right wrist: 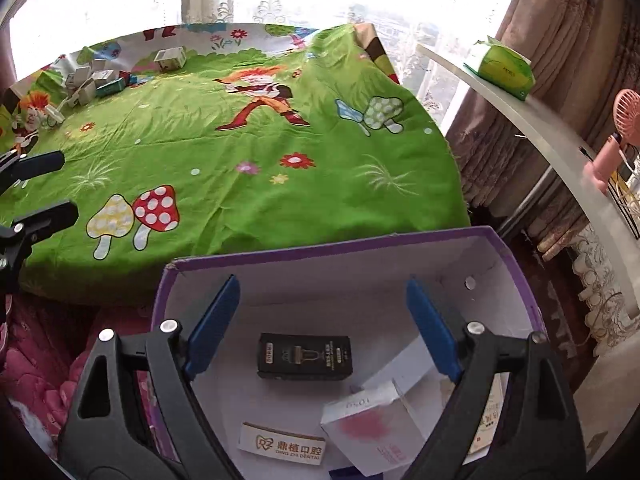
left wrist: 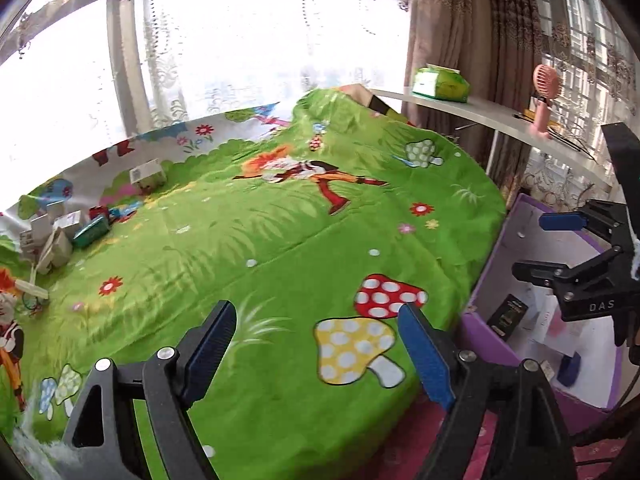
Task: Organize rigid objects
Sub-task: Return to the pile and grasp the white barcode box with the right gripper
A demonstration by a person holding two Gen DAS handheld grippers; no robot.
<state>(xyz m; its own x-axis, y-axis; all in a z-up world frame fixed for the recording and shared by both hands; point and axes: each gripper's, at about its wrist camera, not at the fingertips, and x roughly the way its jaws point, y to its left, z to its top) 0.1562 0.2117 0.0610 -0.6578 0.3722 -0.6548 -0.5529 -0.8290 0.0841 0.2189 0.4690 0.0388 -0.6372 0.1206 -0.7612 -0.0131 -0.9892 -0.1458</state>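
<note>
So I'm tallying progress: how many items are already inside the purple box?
4, maybe more hidden by the right gripper. In the purple box: a black box mid-floor, a white dental box at the near left, a clear pink-marked box beside it, a blue item nearest.

Both tools agape, empty.
</note>
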